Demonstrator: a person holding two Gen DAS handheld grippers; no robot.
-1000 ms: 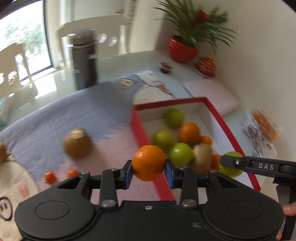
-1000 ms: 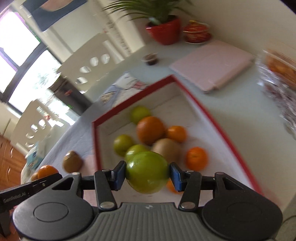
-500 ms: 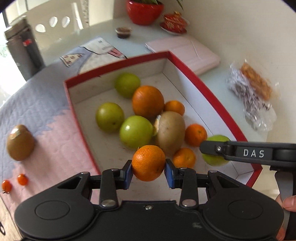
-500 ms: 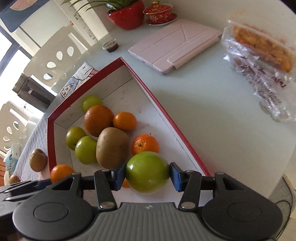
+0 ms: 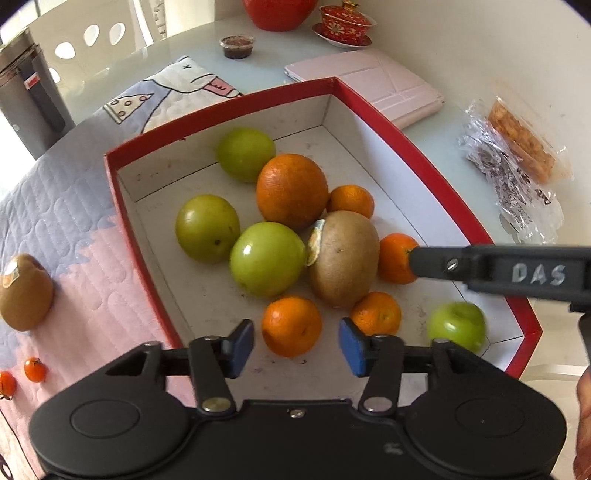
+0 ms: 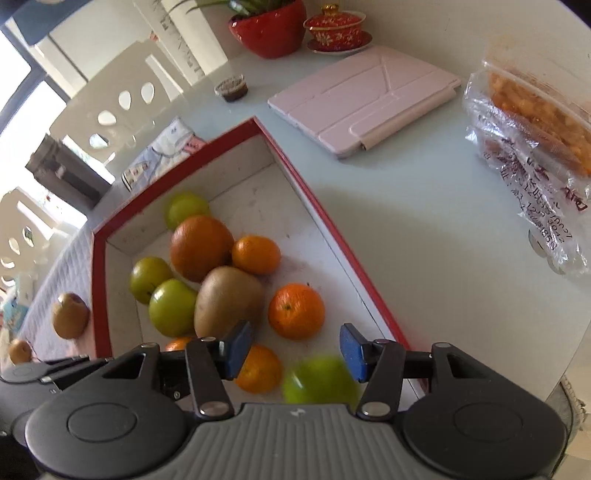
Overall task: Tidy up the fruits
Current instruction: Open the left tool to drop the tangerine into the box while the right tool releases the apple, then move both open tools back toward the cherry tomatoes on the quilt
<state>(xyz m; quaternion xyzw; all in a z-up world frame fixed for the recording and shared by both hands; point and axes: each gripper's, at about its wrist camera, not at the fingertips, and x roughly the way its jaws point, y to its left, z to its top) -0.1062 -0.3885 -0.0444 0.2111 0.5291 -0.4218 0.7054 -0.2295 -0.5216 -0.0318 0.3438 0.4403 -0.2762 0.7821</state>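
Note:
A red-rimmed white box [image 5: 373,107] [image 6: 295,173] holds several green apples, oranges and a brown kiwi [image 5: 343,258] [image 6: 227,299]. My left gripper [image 5: 295,341] is open over the box's near end, with a small orange [image 5: 291,325] lying just below and between its pads. My right gripper [image 6: 295,343] is open, and a blurred green apple [image 6: 319,380] sits below it in the box's near right corner; this apple also shows in the left wrist view [image 5: 456,325]. A second kiwi [image 5: 24,291] [image 6: 69,314] lies on the quilted mat left of the box.
Two cherry tomatoes [image 5: 35,369] lie on the mat [image 5: 55,221]. A pink tablet case [image 6: 364,98], a snack bag [image 6: 535,122], a red plant pot [image 6: 269,33], a red lidded cup [image 6: 336,27], a small sauce cup [image 6: 231,86] and a grey flask [image 5: 27,88] stand around the box.
Both grippers opened. The small orange dropped from my left gripper into the box and the green apple dropped from my right gripper into the near right corner.

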